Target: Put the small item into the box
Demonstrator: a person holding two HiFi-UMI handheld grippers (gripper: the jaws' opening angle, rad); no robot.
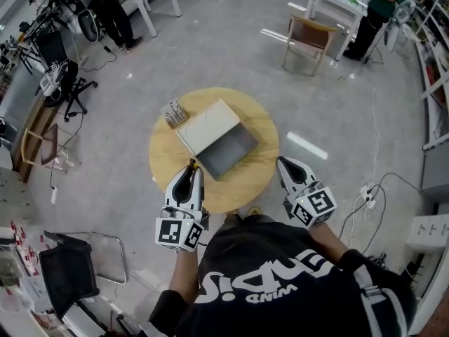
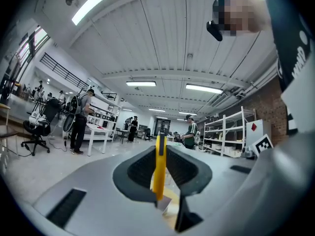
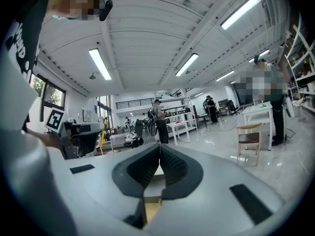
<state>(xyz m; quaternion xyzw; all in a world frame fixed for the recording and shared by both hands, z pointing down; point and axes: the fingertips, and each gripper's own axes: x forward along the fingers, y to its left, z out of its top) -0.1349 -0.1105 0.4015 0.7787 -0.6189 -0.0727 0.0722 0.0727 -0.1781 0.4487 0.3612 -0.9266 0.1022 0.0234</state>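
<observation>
A thin yellow piece (image 2: pixel 159 166) is clamped upright in the left gripper (image 1: pixel 191 168), while the right gripper (image 1: pixel 284 162) is closed on nothing. The piece is best carried toward 1 o'clock, lowered inside the open box (image 1: pixel 231 153), and only then released.

The head view looks steeply down from above the person's shoulders onto the table (image 1: pixel 261 128). The left gripper (image 1: pixel 191 166) and right gripper (image 1: pixel 284 161) sit near that view's lower middle, and the floor spreads far around. Each gripper view sits low, right behind its own jaws, which fill the bottom of the frame; it faces outward and upward across the room to the ceiling, the left one past the item (image 2: pixel 158 166) between its jaws. The right gripper view shares the chair (image 1: pixel 307 37) with the head view and catches the left gripper at its left edge.
</observation>
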